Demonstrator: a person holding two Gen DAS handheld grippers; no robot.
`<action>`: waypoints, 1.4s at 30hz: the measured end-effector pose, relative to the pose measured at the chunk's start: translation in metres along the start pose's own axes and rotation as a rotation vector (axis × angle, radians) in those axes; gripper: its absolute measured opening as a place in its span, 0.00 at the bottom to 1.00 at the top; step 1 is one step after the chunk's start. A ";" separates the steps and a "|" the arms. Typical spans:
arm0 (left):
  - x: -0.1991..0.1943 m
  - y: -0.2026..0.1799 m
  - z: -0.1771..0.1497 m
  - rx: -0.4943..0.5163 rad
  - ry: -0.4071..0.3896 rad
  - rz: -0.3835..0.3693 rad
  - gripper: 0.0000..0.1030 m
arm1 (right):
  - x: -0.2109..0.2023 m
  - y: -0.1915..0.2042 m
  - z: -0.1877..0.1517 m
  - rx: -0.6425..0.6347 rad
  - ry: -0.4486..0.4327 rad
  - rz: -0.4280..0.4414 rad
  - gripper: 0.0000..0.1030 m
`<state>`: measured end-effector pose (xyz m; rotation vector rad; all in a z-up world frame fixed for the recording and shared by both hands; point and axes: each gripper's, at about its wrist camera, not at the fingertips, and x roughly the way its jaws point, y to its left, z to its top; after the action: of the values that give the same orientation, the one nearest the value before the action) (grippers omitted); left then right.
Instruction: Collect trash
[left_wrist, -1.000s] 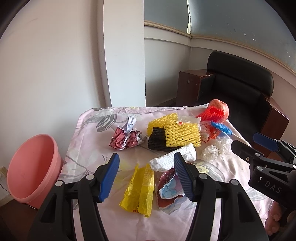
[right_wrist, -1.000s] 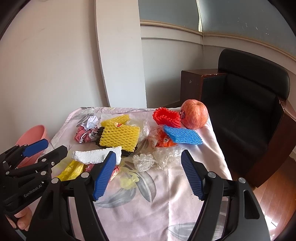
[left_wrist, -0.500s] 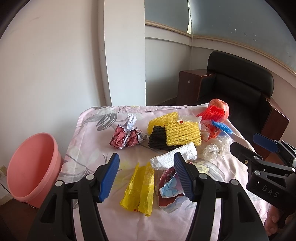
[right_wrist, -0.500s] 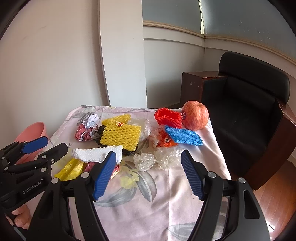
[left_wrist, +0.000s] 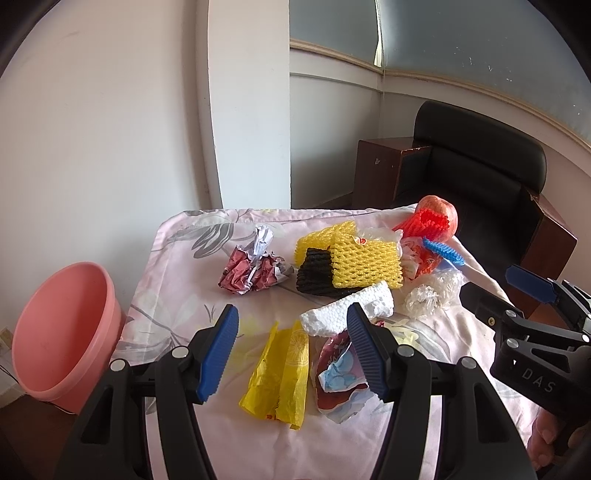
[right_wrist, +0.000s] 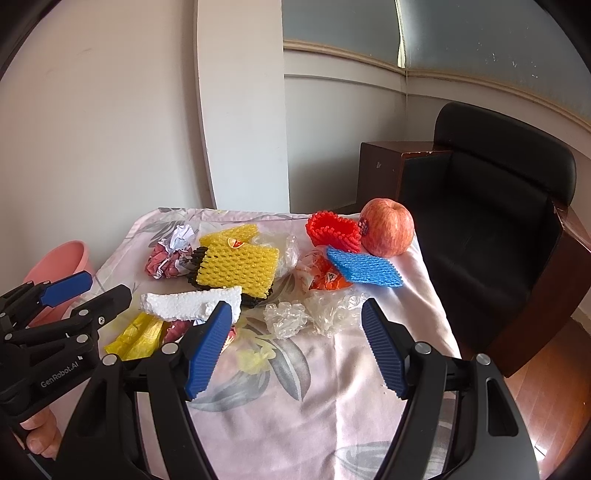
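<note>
Barely shifted since a second ago: both tools hovering over floral cloth (right_wrist: 325, 402), nothing gripped. Left gripper (left_wrist: 291, 350) spread wide above glossy yellow wrapper (left_wrist: 280, 373); right gripper (right_wrist: 295, 347) likewise released above crinkled clear film (right_wrist: 314, 317). Behind film, ribbed white foam slab (right_wrist: 192, 304), yellow mesh sleeve (right_wrist: 236, 269), blue net (right_wrist: 364, 271). Smooth pink bucket (left_wrist: 62, 332) left of cloth.
</note>
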<state>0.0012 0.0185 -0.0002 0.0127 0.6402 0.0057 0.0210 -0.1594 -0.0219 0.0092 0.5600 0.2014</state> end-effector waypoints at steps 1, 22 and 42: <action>0.000 0.000 0.000 0.001 -0.001 0.001 0.59 | 0.000 0.000 0.000 0.000 0.000 0.000 0.71; 0.002 0.019 -0.006 0.018 0.023 -0.004 0.59 | 0.002 -0.012 -0.002 0.025 0.008 -0.010 0.71; -0.002 0.045 -0.041 0.032 0.124 -0.091 0.59 | 0.013 -0.010 -0.006 0.029 0.038 0.019 0.71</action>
<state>-0.0246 0.0635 -0.0311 0.0137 0.7648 -0.0922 0.0300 -0.1674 -0.0346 0.0386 0.6006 0.2122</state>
